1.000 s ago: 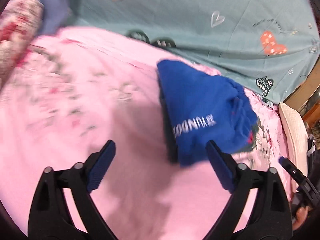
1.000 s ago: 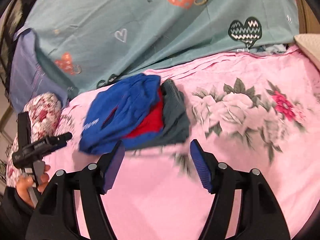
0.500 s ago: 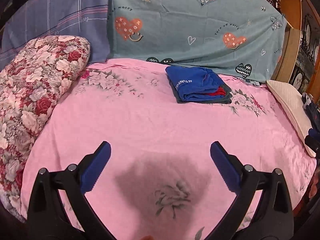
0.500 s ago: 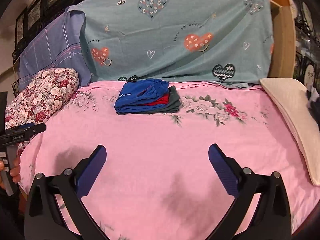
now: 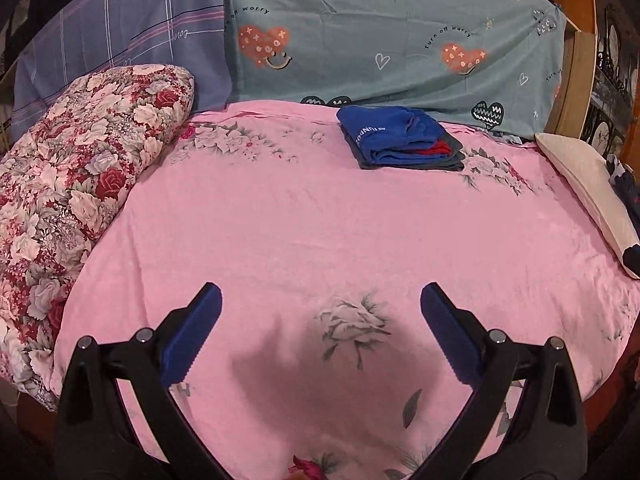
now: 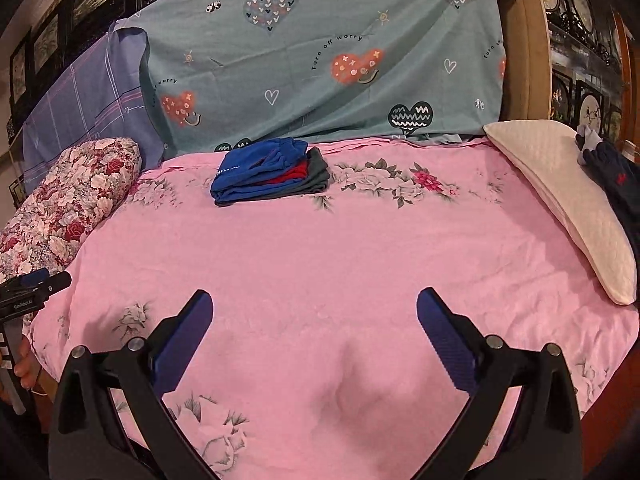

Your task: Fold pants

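The blue pants (image 5: 394, 136) look soft and light, likely to sag and slide open if lifted by one layer, so the safest hold is probably under the thick folded edge, pinching all the layers together. They already lie folded in a flat bundle, white lettering on top, red cloth showing between the layers, stacked on a dark grey garment (image 5: 448, 162). The bundle sits at the far side of the pink bedsheet (image 5: 304, 220), just in front of the teal heart-print cloth (image 5: 392, 32), with a flowered quilt roll (image 5: 80, 184) well to its left. The left gripper (image 5: 320, 316) and the right gripper (image 6: 314, 322) hover well short of the pants, jaws spread wide and empty.
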Demonstrator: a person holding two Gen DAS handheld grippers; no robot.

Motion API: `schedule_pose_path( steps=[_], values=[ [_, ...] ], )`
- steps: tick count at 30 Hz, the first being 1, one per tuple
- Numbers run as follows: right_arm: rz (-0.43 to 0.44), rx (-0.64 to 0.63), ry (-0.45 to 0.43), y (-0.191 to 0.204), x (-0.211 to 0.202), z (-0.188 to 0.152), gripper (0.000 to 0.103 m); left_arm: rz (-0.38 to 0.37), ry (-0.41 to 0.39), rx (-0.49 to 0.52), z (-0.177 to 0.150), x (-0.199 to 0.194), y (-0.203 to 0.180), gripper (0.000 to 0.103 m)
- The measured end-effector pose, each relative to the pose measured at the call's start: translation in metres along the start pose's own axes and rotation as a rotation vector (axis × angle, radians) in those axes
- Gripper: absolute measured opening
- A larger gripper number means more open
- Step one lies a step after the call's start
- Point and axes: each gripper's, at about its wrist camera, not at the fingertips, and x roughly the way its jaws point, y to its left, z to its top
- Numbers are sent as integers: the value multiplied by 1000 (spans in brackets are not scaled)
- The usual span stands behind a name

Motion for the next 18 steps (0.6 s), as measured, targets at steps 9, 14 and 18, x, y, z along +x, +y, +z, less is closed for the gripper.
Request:
schedule_pose_path(
  steps=[9,14,18],
  values=[
    [-1,6,1,-3,-1,-3,102,79,-25,26,0,-1,-3,101],
    [0,2,7,-3,1,-3,102,76,-37,24,-1,-1,-4,101],
    [5,0,17,-1,3,-4,102,73,-38,35,-2,-1,-6,101]
  ],
)
